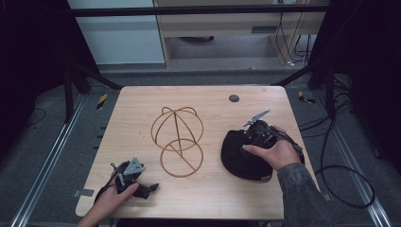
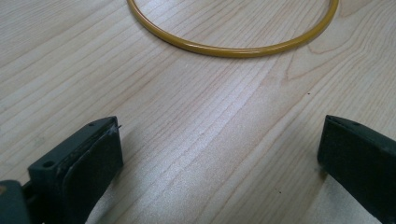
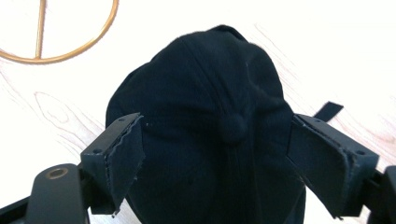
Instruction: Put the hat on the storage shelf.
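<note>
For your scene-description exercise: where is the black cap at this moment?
In the high view the black cap lies on the right part of the table, under the right gripper and just right of the gold wire frame.

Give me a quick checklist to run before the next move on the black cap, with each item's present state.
1. Right tool jaws spread wide over the black cap: ok.
2. Pads pressing on the cap: not ok, they stand apart from it.
3. Cap lying flat on the table, clear of the edge: ok.
4. Wire cap stand upright and free of both tools: ok.
5. Left tool open, nothing between its jaws, resting near the stand's base ring: ok.
6. Cap's brim direction: cannot tell.
</note>
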`<state>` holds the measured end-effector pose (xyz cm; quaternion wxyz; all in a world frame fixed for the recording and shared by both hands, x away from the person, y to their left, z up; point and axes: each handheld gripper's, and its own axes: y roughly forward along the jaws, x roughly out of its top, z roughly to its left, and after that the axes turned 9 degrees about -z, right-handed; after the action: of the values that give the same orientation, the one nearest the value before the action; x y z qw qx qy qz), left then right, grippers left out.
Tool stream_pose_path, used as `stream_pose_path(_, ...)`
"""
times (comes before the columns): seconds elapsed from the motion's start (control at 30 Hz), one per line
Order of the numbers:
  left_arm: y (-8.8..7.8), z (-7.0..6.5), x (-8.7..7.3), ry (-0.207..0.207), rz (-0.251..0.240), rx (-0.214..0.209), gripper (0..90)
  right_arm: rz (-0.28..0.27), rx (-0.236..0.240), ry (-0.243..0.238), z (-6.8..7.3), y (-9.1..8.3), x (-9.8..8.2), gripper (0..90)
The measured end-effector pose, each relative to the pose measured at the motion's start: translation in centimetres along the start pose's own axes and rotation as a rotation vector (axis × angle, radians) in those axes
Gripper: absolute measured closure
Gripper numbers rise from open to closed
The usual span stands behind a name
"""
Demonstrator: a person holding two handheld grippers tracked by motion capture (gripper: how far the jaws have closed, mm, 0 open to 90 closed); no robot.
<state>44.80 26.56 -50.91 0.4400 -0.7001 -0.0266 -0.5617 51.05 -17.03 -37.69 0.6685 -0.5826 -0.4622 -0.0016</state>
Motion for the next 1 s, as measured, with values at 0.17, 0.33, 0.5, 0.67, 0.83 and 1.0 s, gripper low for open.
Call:
stream_pose_path(0.17, 0.0, 0.0, 0.0, 0.0, 0.0, 0.0, 0.0, 0.026, 0.027, -0.025, 0.0, 0.4, 0.7, 23.0)
stream_pose_path(0.33, 0.0, 0.0, 0.0, 0.0, 0.0, 0.0, 0.0, 0.042, 0.023, -0.04, -0.2, 1.2, 1.3, 29.0)
stream_pose_path(0.5, 0.0, 0.0, 0.0, 0.0, 0.0, 0.0, 0.0, 0.068, 0.019, -0.036, -0.6, 1.9, 1.2, 35.4)
stream_pose_path(0.67, 0.0, 0.0, 0.0, 0.0, 0.0, 0.0, 0.0, 0.083, 0.013, -0.035, -1.2, 2.1, 0.7, 42.3)
stream_pose_path(0.83, 0.0, 0.0, 0.0, 0.0, 0.0, 0.0, 0.0, 0.095, 0.018, -0.033, -1.3, 2.5, 0.7, 50.3)
stream_pose_path(1.0, 0.0, 0.0, 0.0, 0.0, 0.0, 0.0, 0.0, 0.127, 0.04, -0.045, -1.5, 3.5, 0.5, 64.2)
